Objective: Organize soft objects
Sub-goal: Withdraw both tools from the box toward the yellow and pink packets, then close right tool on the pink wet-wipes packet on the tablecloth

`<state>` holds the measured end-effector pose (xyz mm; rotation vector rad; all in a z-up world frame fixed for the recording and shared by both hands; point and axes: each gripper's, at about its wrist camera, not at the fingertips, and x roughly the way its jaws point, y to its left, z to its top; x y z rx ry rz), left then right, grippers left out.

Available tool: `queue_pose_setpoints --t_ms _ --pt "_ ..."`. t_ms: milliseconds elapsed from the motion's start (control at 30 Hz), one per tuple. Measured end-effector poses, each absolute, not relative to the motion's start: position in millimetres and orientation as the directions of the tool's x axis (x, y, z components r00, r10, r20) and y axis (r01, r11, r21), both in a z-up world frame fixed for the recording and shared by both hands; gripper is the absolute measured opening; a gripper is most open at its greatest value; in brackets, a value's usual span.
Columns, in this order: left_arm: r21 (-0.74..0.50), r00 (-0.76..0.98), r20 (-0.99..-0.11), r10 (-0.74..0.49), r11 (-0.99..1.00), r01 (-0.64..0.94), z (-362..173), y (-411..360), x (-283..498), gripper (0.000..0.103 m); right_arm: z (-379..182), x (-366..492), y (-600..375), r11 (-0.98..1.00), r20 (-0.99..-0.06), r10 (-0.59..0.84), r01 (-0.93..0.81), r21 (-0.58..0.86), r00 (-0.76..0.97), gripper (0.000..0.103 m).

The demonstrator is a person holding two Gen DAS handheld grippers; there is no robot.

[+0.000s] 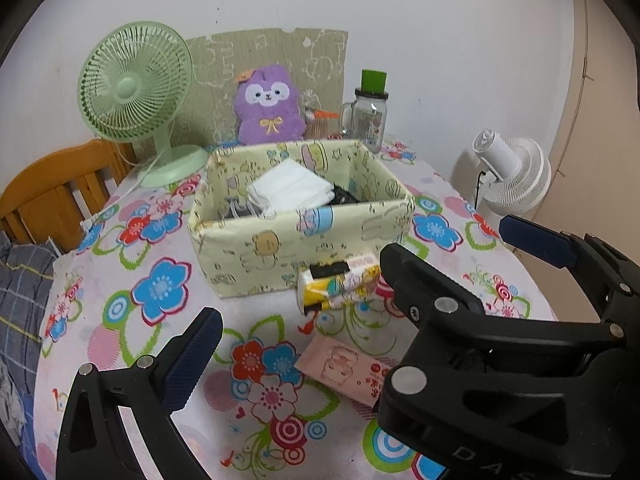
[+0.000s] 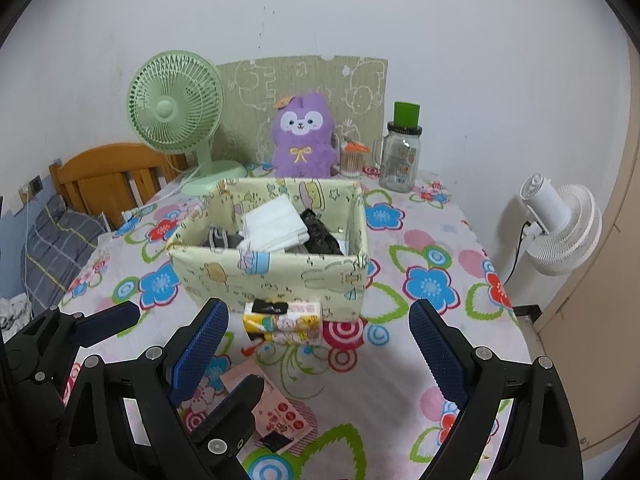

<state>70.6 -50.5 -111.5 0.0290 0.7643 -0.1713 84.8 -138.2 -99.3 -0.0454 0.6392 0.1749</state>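
Table, flowered cloth (image 2: 432,236), items left to right:

1. Bedding (image 2: 52,240), grey check, off the table's left edge; wooden headboard (image 2: 108,176) behind it.
2. Green fan (image 2: 176,108), upright, back left corner.
3. Card sheet (image 2: 248,92), leaning on the wall.
4. Purple plush (image 2: 304,136), upright against the sheet, behind the box.
5. Box (image 2: 272,276), pale yellow fabric, open top, mid-table. Inside: a grey item (image 2: 220,240) at left, too small to tell; folded white cloth (image 2: 276,224) in the middle; a black item (image 2: 320,236) at right.
6. Tissue pack (image 2: 288,320), yellow and white, lying on its side just in front of the box's front wall.
7. Pink pack (image 2: 276,408), flat on the cloth, nearer the cameras than the tissue pack.
8. Swab pot (image 2: 352,160), right of the plush.
9. Glass jar (image 2: 400,160), handled, with a green cup on its lid, back right.
10. White fan (image 2: 560,232), off the table's right edge.

Left tongs (image 2: 198,346): spread wide, gripping nothing; one finger lies over the pink pack, and whether it touches cannot be told.

Right tongs (image 2: 320,320): spread wide, gripping nothing; the tissue pack sits ahead, between the tips' lines, untouched.
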Motion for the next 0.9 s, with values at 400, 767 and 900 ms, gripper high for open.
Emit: queue_pose_setpoints --t_ms 400,767,900 --pt "-0.008 0.659 -0.741 -0.128 0.983 0.182 -146.8 -52.6 71.7 0.103 -135.4 86.5 -134.7 0.977 -0.645 0.152 -0.212 -0.016 0.749 0.088" --pt "0.020 0.595 -0.793 -0.130 0.971 0.239 -178.4 -49.6 66.9 0.103 -167.2 86.5 -122.2 0.958 -0.704 0.184 -0.285 -0.027 0.686 0.082" --pt "0.034 0.581 -0.803 -0.130 0.964 0.262 -183.2 -50.6 66.9 0.103 -175.2 88.6 -119.6 0.952 -0.722 0.198 -0.304 -0.018 0.663 0.082"
